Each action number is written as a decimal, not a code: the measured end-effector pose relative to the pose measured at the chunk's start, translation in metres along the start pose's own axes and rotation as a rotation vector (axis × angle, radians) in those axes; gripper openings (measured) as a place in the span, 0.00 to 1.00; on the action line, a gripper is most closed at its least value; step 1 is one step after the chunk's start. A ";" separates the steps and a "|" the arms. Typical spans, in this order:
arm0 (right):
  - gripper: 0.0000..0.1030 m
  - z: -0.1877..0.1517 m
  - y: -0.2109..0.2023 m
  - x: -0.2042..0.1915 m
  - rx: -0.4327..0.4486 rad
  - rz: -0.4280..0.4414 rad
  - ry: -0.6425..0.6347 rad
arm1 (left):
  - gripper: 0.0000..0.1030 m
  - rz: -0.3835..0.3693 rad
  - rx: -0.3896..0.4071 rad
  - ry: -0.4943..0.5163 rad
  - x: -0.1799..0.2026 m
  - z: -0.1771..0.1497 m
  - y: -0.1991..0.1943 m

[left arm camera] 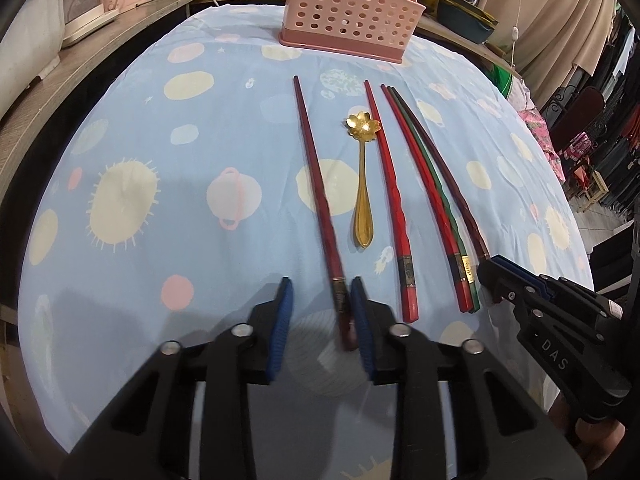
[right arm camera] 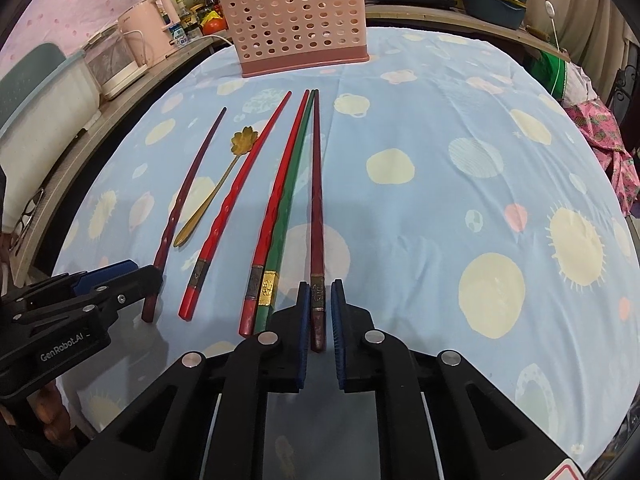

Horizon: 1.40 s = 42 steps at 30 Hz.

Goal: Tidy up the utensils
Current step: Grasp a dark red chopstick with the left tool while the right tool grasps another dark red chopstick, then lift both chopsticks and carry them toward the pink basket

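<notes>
Five chopsticks and a spoon lie in a row across the middle of the frame, on the blue spotted tablecloth (right arm camera: 420, 160). In the right wrist view, the right gripper (right arm camera: 320, 312) sits at lower centre, its blue pads narrowed right onto the butt of the rightmost dark red chopstick (right arm camera: 316, 208), pinching it. Left of that lie the green chopstick (right arm camera: 292, 192) and a red one touching it, then a lone red chopstick (right arm camera: 236, 204), and the gold flower spoon (right arm camera: 208, 204). In the left wrist view, the left gripper (left arm camera: 322, 312) is part-open at bottom centre; the leftmost dark red chopstick (left arm camera: 316, 184) lies against its right pad, with a gap to the left pad. The pink perforated caddy (left arm camera: 348, 4) stands upright at the top.
</notes>
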State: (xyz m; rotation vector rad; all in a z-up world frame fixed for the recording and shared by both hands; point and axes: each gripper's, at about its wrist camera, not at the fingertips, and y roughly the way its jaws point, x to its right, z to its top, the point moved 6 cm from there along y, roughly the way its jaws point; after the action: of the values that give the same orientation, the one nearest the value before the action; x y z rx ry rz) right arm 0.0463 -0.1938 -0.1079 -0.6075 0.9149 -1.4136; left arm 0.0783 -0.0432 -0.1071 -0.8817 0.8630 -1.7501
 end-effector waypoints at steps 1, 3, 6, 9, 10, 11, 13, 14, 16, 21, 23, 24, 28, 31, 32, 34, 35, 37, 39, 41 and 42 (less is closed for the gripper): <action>0.07 0.000 0.000 0.000 0.000 0.001 0.001 | 0.11 -0.006 -0.004 0.001 0.000 0.000 0.001; 0.07 0.000 0.000 -0.001 0.000 -0.001 -0.002 | 0.08 -0.018 -0.007 0.002 0.001 -0.001 0.001; 0.07 -0.001 0.000 -0.001 0.001 -0.001 -0.002 | 0.08 -0.020 -0.003 0.002 0.001 -0.001 0.000; 0.07 -0.001 -0.001 0.000 0.002 0.002 -0.003 | 0.07 -0.012 0.008 -0.001 0.000 0.000 -0.003; 0.07 -0.001 -0.002 0.000 0.002 0.002 -0.002 | 0.07 -0.008 0.016 -0.002 -0.001 0.001 -0.005; 0.07 -0.001 -0.002 0.001 0.004 0.003 -0.001 | 0.07 -0.004 0.024 0.000 -0.001 0.003 -0.006; 0.07 -0.001 -0.005 0.001 0.007 0.006 0.001 | 0.07 0.009 0.047 0.005 -0.003 0.006 -0.012; 0.07 -0.001 -0.007 0.000 0.010 0.007 0.002 | 0.07 0.015 0.061 0.006 -0.004 0.009 -0.016; 0.07 0.001 -0.011 0.001 0.020 0.009 0.002 | 0.07 0.024 0.086 0.008 -0.006 0.014 -0.022; 0.07 0.013 -0.027 0.001 0.065 0.015 0.007 | 0.07 0.041 0.148 0.018 -0.010 0.028 -0.040; 0.07 0.019 -0.034 0.001 0.086 0.017 0.010 | 0.07 0.038 0.169 0.015 -0.010 0.035 -0.046; 0.07 0.024 -0.039 0.002 0.098 0.018 0.011 | 0.07 0.034 0.181 0.010 -0.010 0.038 -0.050; 0.07 0.044 -0.056 0.004 0.147 0.037 0.035 | 0.07 0.028 0.231 0.004 -0.011 0.056 -0.066; 0.07 0.063 -0.071 0.006 0.199 0.045 0.049 | 0.07 0.027 0.274 0.002 -0.011 0.071 -0.078; 0.07 0.069 -0.076 0.007 0.214 0.045 0.051 | 0.07 0.026 0.288 -0.001 -0.012 0.076 -0.083; 0.07 0.081 -0.084 0.009 0.243 0.043 0.054 | 0.07 0.028 0.321 -0.002 -0.013 0.089 -0.091; 0.07 0.088 -0.087 0.010 0.257 0.043 0.056 | 0.07 0.032 0.337 -0.001 -0.013 0.094 -0.095; 0.07 0.098 -0.094 0.013 0.279 0.045 0.061 | 0.07 0.035 0.369 0.000 -0.014 0.107 -0.103; 0.07 0.110 -0.099 0.015 0.300 0.049 0.068 | 0.07 0.038 0.396 -0.001 -0.015 0.118 -0.110; 0.07 0.120 -0.105 0.016 0.323 0.051 0.070 | 0.07 0.039 0.421 -0.004 -0.015 0.131 -0.115; 0.07 0.127 -0.107 0.016 0.334 0.052 0.070 | 0.07 0.039 0.430 -0.004 -0.015 0.136 -0.117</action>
State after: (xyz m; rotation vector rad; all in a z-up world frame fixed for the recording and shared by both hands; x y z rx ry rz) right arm 0.0895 -0.2406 0.0460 -0.2830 0.7209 -1.5066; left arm 0.1483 -0.0166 0.0565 -0.5780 0.4679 -1.8050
